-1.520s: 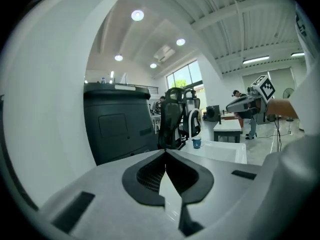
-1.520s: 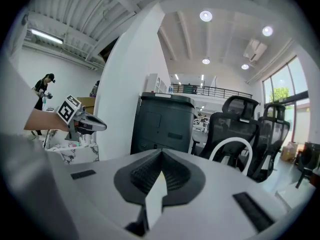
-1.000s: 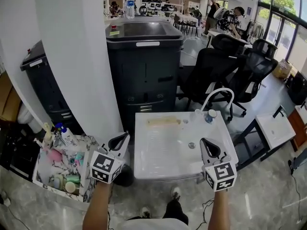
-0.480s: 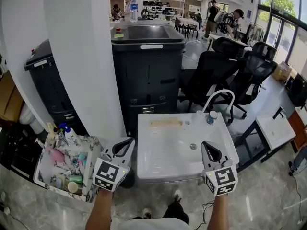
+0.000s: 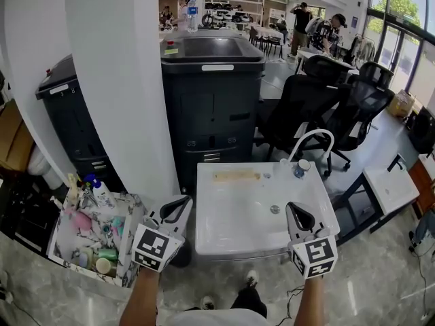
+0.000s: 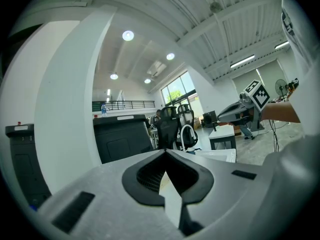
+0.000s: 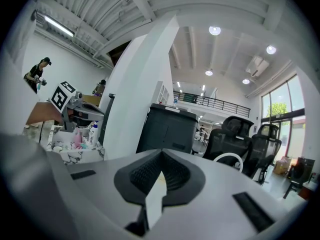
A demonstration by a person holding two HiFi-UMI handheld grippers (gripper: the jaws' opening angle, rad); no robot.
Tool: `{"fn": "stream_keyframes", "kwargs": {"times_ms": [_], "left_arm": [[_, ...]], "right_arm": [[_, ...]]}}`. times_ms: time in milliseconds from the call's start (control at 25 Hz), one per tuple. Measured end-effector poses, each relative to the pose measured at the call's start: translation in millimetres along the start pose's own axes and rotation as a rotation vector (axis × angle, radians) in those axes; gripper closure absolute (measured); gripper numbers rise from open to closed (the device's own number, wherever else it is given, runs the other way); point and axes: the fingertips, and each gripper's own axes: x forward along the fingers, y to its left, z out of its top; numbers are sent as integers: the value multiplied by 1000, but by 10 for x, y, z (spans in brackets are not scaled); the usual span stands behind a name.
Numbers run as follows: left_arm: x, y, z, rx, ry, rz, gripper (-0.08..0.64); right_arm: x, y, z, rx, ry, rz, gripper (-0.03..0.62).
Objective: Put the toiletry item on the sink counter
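A white sink counter point(image 5: 224, 240) with a curved white faucet point(image 5: 310, 138) stands in front of me in the head view. A small blue-capped bottle point(image 5: 299, 166) sits by the faucet. To the left a marbled box point(image 5: 130, 248) holds several toiletry items, among them a blue-topped spray bottle point(image 5: 96, 189) and a green tube point(image 5: 103, 253). My left gripper point(image 5: 179, 204) hangs between the box and the sink's left edge, shut and empty point(image 6: 165, 152). My right gripper point(image 5: 294, 210) hovers over the sink's front right corner, jaws together with nothing in them point(image 7: 161, 153).
A white pillar point(image 5: 115, 80) rises behind the box. A tall black bin point(image 5: 211, 100) stands behind the sink, a smaller one point(image 5: 64, 124) at left. Black office chairs point(image 5: 319, 97) are at back right, a second small sink point(image 5: 389, 185) at far right.
Both grippers have drifted slightly right and lower in the head view since a second ago; in the last half second almost nothing has moved. Both stay shut.
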Motion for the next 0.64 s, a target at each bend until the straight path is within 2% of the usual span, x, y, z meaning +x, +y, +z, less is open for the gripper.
{"fn": "stream_keyframes", "kwargs": {"times_ms": [640], "left_arm": [[202, 142, -181, -5, 32, 3, 551]], "right_arm": [[341, -63, -155, 9, 26, 32, 595]]}}
